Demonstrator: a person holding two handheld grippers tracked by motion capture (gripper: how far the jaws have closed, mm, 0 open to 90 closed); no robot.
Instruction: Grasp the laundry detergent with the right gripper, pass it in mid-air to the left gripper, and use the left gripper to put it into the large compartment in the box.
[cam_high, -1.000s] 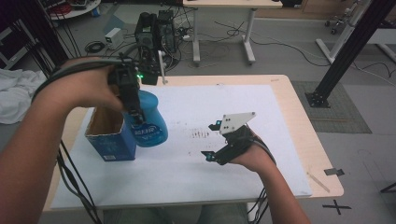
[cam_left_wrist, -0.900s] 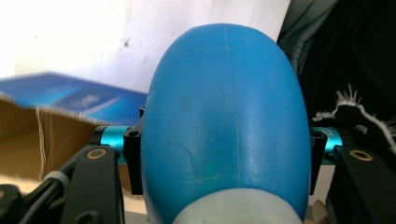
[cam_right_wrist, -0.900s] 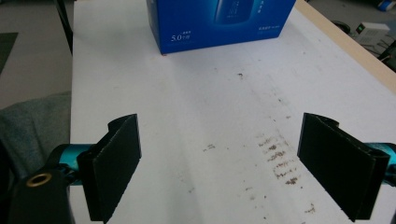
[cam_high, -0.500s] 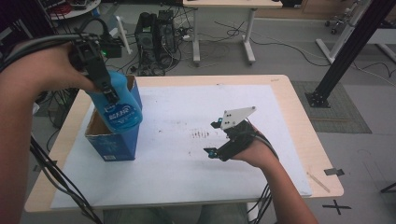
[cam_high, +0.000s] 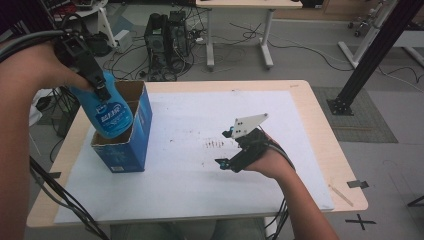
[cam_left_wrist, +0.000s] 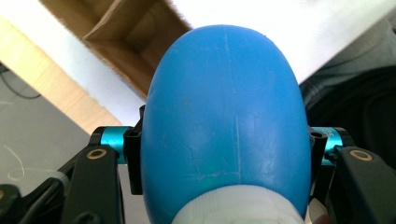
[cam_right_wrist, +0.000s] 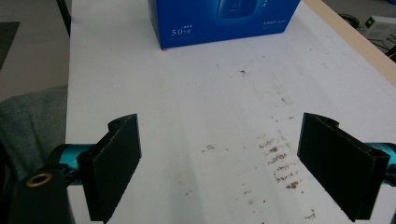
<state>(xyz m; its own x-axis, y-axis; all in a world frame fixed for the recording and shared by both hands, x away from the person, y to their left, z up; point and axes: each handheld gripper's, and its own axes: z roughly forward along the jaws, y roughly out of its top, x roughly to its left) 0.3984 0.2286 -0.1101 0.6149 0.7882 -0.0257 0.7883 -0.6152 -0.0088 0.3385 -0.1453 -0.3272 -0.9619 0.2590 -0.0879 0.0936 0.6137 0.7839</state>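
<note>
High view shows the left gripper (cam_high: 102, 92) clamping the blue bottle (cam_high: 107, 112) half-lowered into the open box (cam_high: 131, 135) at 9 o'clock on the bench (cam_high: 300, 95), not yet released, while the right gripper (cam_high: 225, 150) idles with fingers wide.

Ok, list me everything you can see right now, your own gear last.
bottle: one, blue with white label, held over the box's open top
box: one, blue cardboard, open top, table's left side
table: one, pale wood under a white sheet
brown marks: small patch, sheet's middle
computer tower: one, black, floor beyond the table
left gripper: one, black, shut on the bottle
right gripper: one, black, open above the sheet
</note>
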